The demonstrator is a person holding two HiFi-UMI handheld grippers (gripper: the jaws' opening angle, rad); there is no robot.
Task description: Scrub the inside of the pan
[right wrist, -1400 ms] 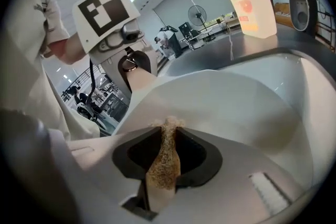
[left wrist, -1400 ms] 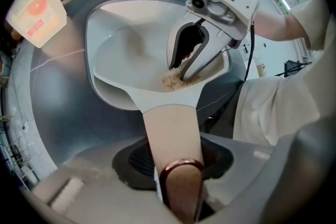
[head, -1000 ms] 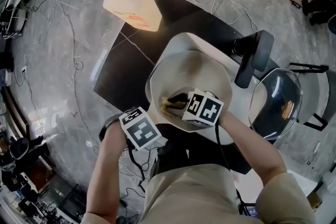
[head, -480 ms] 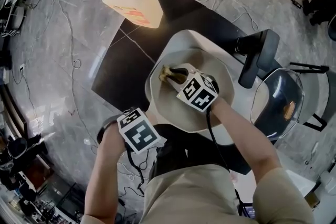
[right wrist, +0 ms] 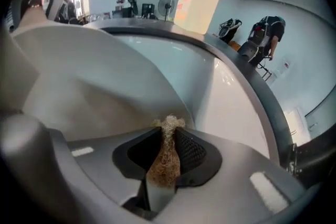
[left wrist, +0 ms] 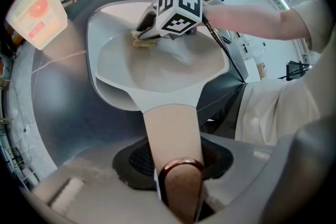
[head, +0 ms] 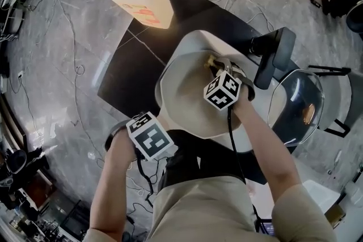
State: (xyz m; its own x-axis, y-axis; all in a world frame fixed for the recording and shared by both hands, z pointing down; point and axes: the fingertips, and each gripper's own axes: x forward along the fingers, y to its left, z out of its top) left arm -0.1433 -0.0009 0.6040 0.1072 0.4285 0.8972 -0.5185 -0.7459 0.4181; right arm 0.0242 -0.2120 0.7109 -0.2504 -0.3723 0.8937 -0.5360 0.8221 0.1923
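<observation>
Seemingly midway: right gripper pinches the scrubber at the pan's far inner wall, left gripper clamps the handle.

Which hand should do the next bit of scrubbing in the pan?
Right. The right gripper grips the scrubber down inside the pan. The left gripper is busy clamping the pan's handle to steady it.
</observation>
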